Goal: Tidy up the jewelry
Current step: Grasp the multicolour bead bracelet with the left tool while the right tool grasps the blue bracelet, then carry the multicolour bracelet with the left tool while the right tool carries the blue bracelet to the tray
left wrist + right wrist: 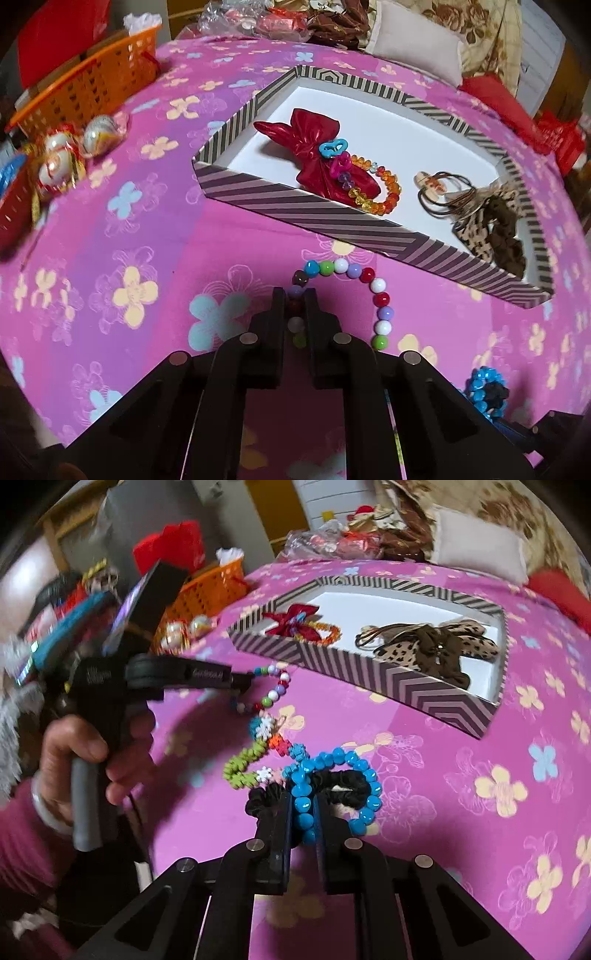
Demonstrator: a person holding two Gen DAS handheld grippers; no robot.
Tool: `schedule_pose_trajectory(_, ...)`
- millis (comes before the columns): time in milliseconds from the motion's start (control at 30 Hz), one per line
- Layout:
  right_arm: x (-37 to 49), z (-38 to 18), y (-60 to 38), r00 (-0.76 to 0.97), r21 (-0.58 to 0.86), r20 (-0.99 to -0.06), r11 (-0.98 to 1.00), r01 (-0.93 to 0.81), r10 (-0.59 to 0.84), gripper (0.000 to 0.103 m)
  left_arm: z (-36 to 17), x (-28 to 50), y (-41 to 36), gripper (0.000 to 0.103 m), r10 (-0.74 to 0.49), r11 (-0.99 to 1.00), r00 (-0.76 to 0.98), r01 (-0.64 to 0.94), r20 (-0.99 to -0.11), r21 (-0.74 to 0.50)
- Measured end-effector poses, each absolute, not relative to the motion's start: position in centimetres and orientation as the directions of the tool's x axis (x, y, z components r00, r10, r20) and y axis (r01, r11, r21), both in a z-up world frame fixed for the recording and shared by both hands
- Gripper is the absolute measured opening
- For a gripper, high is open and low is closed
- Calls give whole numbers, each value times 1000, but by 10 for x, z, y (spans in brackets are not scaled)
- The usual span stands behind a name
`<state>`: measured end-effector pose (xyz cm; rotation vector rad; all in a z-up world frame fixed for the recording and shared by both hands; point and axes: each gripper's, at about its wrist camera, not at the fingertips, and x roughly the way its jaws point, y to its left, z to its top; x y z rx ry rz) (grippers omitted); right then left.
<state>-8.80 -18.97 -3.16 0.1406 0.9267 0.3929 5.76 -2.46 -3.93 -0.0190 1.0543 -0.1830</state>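
My left gripper point(298, 295) is shut on a bracelet of multicoloured round beads point(376, 286) that curves over the pink flowered cloth just in front of the striped box point(295, 212). The right wrist view shows that same gripper point(245, 681) from the side, pinching the multicoloured bracelet point(275, 694). My right gripper point(301, 801) is shut on a blue bead bracelet point(365, 775) that lies over a black scrunchie point(347, 781). A green and orange flower-bead strand point(251, 760) lies between the two bracelets. The striped box point(436, 686) holds a red bow, an orange bracelet, brown cords and a leopard scrunchie.
An orange basket point(92, 83) and several white ornaments point(59, 155) sit at the far left. Pillows and bagged items point(417, 48) line the back edge. A person's hand point(81, 753) grips the left tool's handle. Open cloth point(498, 812) lies to the right.
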Motion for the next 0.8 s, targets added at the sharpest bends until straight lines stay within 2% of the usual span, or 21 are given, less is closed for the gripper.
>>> schedule_pose_trajectory(133,-93,-19,-204,551,373,-705,894,-248,446,11,-35,56,-15,8,-192,981,467,127,-863,-150)
schedule_pose_trajectory(300,-95,-7,-214,567,421,-672,875,-237,477,11,-15,48,-11,8,-202,978,503,147,-840,-147)
schedule_pose_trajectory(467,-106,-13,-201,528,336,-730,901,-274,433,10,-8,44,-10,8,-192,980,519,151,-833,-132)
schedule_pose_trajectory(667,-112,-39,-196,450,311,-798,914,-260,400,10,-19,40,-10,8,-172,983,501,141,-848,-116)
schedule_pose_trajectory(800,-113,-29,-199,479,299,-787,919,-255,389,11,-25,39,-8,8,-162,985,493,134,-855,-109)
